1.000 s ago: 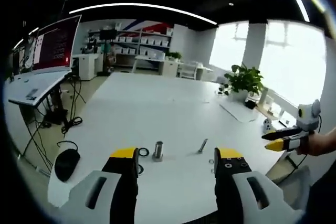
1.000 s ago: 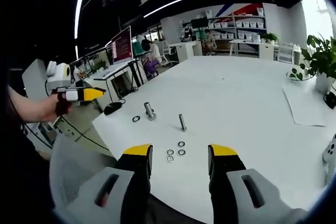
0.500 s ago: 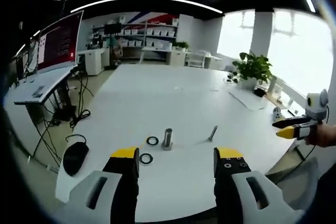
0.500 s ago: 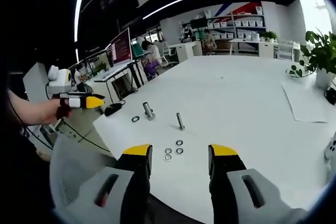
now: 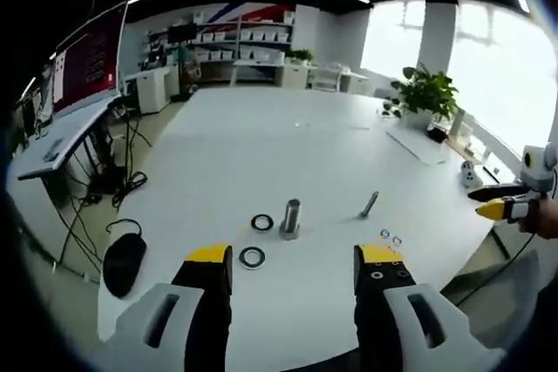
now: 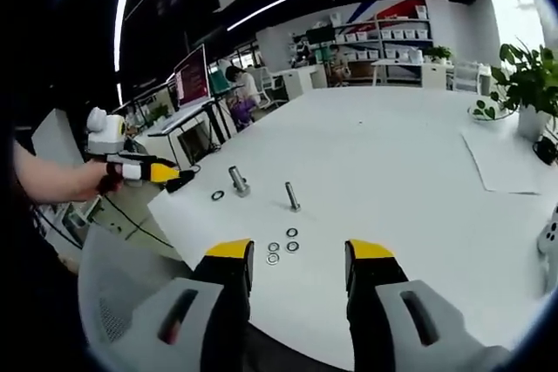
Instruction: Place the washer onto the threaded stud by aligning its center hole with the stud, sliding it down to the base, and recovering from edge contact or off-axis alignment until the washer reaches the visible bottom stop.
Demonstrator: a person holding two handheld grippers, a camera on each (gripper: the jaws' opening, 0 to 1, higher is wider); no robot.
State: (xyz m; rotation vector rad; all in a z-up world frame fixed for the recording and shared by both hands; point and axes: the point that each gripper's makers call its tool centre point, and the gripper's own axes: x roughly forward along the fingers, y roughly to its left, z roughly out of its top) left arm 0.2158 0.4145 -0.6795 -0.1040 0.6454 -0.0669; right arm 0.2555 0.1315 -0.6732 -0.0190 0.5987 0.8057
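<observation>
While nothing is yet picked up, the left gripper view has the left gripper spread and empty over the table, with two dark washers lying flat near a thick stud; a thin stud leans further right. In the right gripper view the right gripper is likewise spread and empty, three small washers just ahead. By my reading the whole placement remains. No writing is legible.

Two large black washers, three small washers, two studs, one mouse.
</observation>
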